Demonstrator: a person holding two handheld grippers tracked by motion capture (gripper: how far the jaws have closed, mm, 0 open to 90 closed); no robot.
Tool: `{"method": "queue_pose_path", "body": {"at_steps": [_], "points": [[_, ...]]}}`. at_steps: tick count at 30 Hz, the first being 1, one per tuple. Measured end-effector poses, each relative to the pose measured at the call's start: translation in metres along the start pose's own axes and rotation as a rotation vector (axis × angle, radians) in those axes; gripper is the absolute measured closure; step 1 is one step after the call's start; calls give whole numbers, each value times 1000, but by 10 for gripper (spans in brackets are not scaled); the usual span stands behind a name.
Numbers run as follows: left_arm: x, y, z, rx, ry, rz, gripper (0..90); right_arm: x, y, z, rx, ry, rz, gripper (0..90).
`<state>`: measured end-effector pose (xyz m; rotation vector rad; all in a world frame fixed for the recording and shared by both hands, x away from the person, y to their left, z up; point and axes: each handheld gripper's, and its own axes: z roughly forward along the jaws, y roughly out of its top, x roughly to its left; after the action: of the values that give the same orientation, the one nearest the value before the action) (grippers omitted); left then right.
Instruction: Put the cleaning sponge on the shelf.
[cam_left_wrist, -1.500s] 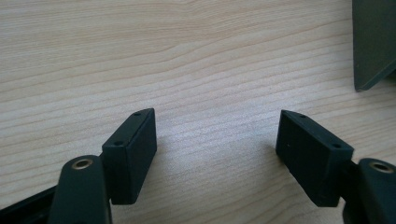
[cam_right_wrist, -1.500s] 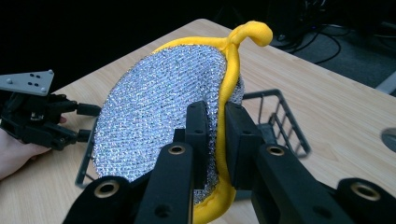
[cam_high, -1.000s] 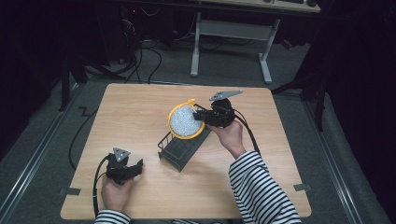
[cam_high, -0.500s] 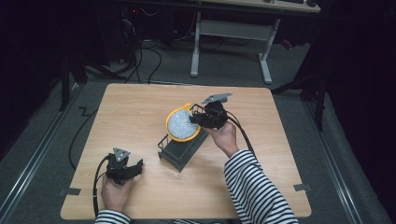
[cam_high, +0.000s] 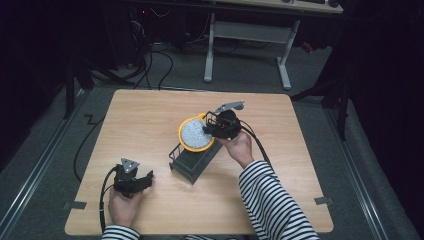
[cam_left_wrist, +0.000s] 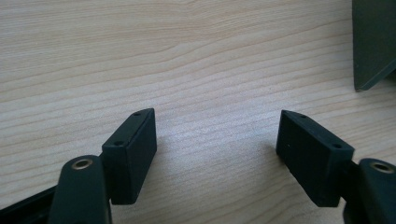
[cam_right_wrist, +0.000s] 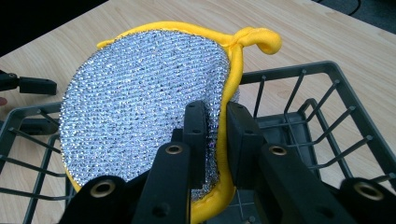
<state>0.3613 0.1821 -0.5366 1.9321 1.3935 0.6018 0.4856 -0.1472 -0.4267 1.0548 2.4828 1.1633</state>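
1. In the high view we see the right gripper (cam_high: 206, 129) above the dark wire rack (cam_high: 192, 159) near the middle of the wooden table (cam_high: 150, 115), holding a round silver scrubbing pad (cam_high: 194, 134) with a yellow rim over the rack's far end. Our gripper body covers the pad's right edge, so the jaws themselves are hard to make out here. The left gripper (cam_high: 146, 180) rests low near the table's front left corner, well apart from the rack.

2. In the left gripper view the left gripper (cam_left_wrist: 217, 154) has its jaws spread wide with bare tabletop between them. A dark corner of the rack (cam_left_wrist: 373, 42) is cut off at the upper right.

3. In the right gripper view the right gripper (cam_right_wrist: 215, 135) is clamped on the pad's (cam_right_wrist: 140, 102) lower edge. The pad hangs tilted over the rack (cam_right_wrist: 327, 116), probably not touching its floor, though the pad's lower rim is hidden behind our jaws.
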Motion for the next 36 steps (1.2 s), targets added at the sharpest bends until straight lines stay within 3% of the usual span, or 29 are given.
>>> {"method": "queue_pose_path", "body": {"at_steps": [10,12,15,24,25,28,31,34,35,36], "points": [[0,0,0,0,0,1,296,0,-1,5,20,-19,-23,804],[0,0,0,0,0,2,296,0,-2,8,56,-37,-33,808],[0,0,0,1,-1,3,296,-1,-2,7,56,-32,-25,809],[0,0,0,1,0,3,296,1,2,6,127,-45,-55,808],[0,0,0,0,1,3,296,1,1,8,160,-56,-58,809],[0,0,0,0,2,3,296,1,-2,11,192,-67,-76,809],[0,0,0,2,0,3,296,-1,-3,10,191,-57,-64,804],[0,0,0,1,1,3,296,-2,-2,9,198,-58,-49,772],[0,0,0,0,1,3,296,-4,-3,8,211,-55,-34,675],[0,0,0,0,1,3,296,-4,-3,8,211,-55,-34,675]]}}
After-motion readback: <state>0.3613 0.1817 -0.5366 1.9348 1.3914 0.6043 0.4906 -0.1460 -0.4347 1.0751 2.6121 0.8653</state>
